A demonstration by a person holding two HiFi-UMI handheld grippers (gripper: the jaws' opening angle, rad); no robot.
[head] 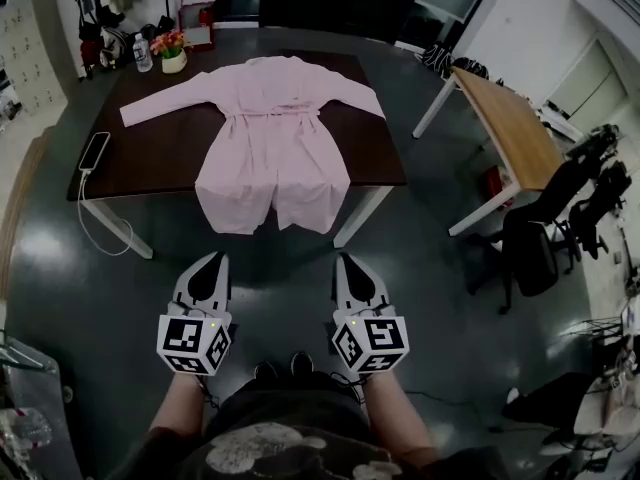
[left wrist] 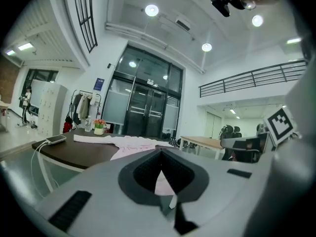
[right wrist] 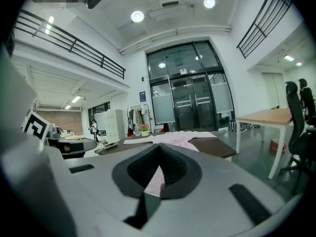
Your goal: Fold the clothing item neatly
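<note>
A pink robe lies spread flat on a dark brown table, sleeves out to both sides and its hem hanging over the near edge. It also shows as the pink robe and the pink robe far ahead. My left gripper and my right gripper are held side by side in front of the person's body, well short of the table. Both are shut with nothing between their jaws.
On the table's far left stand a flower pot and a bottle. A phone with a white cable lies at the left edge. A wooden table and black office chairs stand to the right.
</note>
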